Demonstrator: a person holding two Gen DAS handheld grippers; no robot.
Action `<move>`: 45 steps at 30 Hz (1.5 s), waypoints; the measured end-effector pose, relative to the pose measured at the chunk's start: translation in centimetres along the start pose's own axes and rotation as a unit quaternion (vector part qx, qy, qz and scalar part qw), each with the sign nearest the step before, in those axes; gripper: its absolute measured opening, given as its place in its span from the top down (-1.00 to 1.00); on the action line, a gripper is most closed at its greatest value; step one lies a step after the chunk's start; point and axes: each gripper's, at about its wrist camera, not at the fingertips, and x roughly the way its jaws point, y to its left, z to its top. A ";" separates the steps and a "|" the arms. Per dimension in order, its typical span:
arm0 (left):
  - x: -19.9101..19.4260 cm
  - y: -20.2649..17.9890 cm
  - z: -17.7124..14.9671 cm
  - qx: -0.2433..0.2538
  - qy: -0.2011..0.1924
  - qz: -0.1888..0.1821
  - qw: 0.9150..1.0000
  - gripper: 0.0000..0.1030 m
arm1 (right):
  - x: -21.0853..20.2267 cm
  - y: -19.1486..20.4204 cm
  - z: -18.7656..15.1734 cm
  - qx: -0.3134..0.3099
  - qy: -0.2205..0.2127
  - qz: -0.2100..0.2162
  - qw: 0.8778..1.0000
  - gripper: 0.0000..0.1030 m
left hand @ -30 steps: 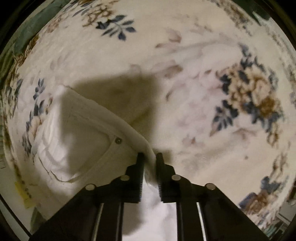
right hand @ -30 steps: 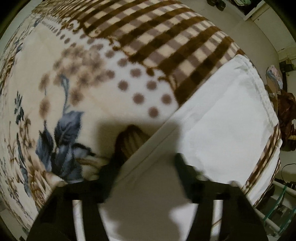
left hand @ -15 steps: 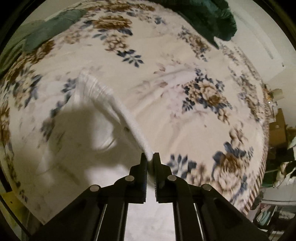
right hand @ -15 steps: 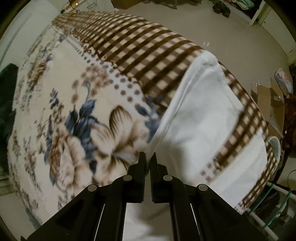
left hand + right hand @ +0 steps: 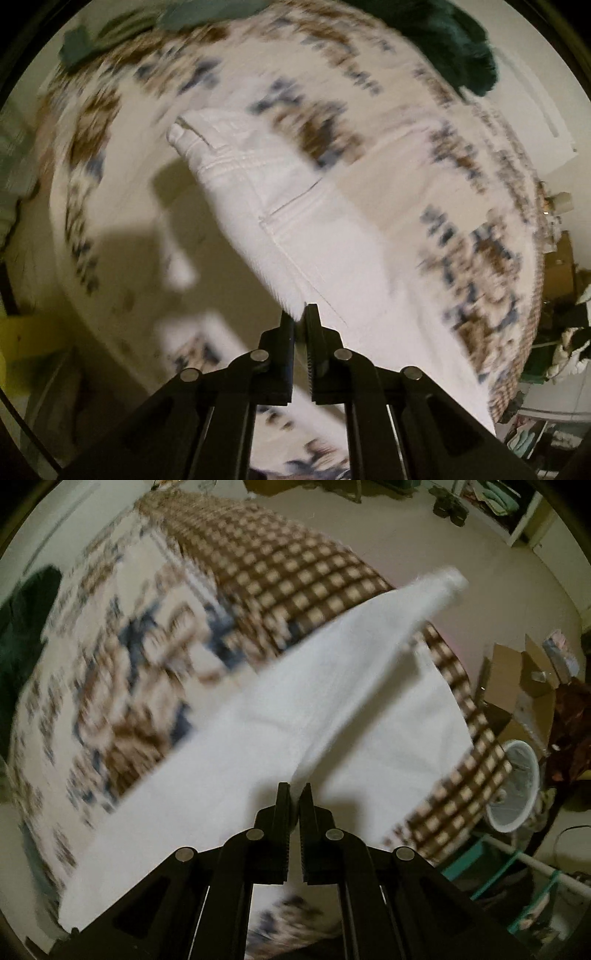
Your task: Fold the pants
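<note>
Spread wide across both views: a bed (image 5: pixel 388 177) under a floral blanket (image 5: pixel 110 672) with a brown checked border (image 5: pixel 280 572), serving as the folding surface. Draped over that blanket and partly lifted off it: white pants (image 5: pixel 295 221), seams and a pocket edge showing in the left wrist view, plain smooth cloth running up to a raised, blurred end in the right wrist view (image 5: pixel 369 686). Held at 2 separate spots, probably so the garment hangs taut between the grips and can be carried over itself in 1 clean fold rather than bunching. Dark green cloth (image 5: pixel 454 44) piled at the far edge of the bed, well apart from the pants and out of the way. Beside the bed on the floor, a white bin (image 5: pixel 513 786) and an open cardboard box (image 5: pixel 517 679), neither involved. Left tool (image 5: pixel 300 317) clamped tight on a hem or edge of the pants, white fabric pinched between its fingertips. Right tool (image 5: pixel 294 797) likewise closed hard on a fold of the white cloth, pointing down at the bed. Heavy blur on the blanket pattern in both views. Fold itself judged as under way, not yet laid down.
</note>
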 end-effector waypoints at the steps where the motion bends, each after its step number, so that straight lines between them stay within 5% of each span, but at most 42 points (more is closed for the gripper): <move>1: 0.9 1.0 -0.9 -0.007 0.006 0.008 1.000 0.93 | 0.6 -0.5 -1.0 -0.008 0.004 -0.009 1.000 0.92; 12: 7.1 4.3 -3.6 -0.019 0.023 0.035 0.999 0.84 | 6.1 -3.4 -4.2 -0.037 0.023 -0.058 0.997 0.92; 15: 6.3 4.0 -3.9 -0.018 0.021 0.029 0.999 0.79 | 7.7 -5.3 -4.2 -0.002 0.064 -0.026 0.998 0.64; 18: 4.7 3.7 -4.4 -0.020 0.015 0.034 0.999 0.21 | 7.6 -7.6 -4.5 0.016 0.077 0.010 0.997 0.20; 20: 3.9 3.1 -4.8 -0.014 0.008 0.032 0.999 -0.32 | 6.6 -9.6 -4.5 0.033 0.068 0.037 0.996 0.12; 22: 3.4 1.7 -5.4 0.006 0.007 0.029 1.000 -0.55 | 5.6 -11.7 -4.2 0.058 0.051 0.057 0.995 0.05; 30: 7.2 -6.7 -8.0 0.126 0.044 0.028 0.991 -0.56 | 5.5 -19.8 -0.9 0.214 -0.007 0.124 0.969 0.04; 39: 11.3 -9.5 -10.7 0.176 0.104 0.056 0.977 -0.56 | 9.3 -22.5 1.7 0.344 -0.039 0.257 0.902 0.04; 41: 11.6 -9.5 -10.9 0.181 0.104 0.061 0.976 -0.56 | 8.1 -22.5 2.3 0.331 -0.070 0.272 0.901 0.04; 44: 12.2 -9.8 -11.1 0.190 0.105 0.068 0.974 -0.56 | 7.6 -22.1 3.0 0.296 -0.081 0.251 0.918 0.15; 45: 12.3 -9.9 -11.0 0.192 0.105 0.069 0.973 -0.56 | 7.9 -21.8 3.3 0.288 -0.078 0.239 0.924 0.56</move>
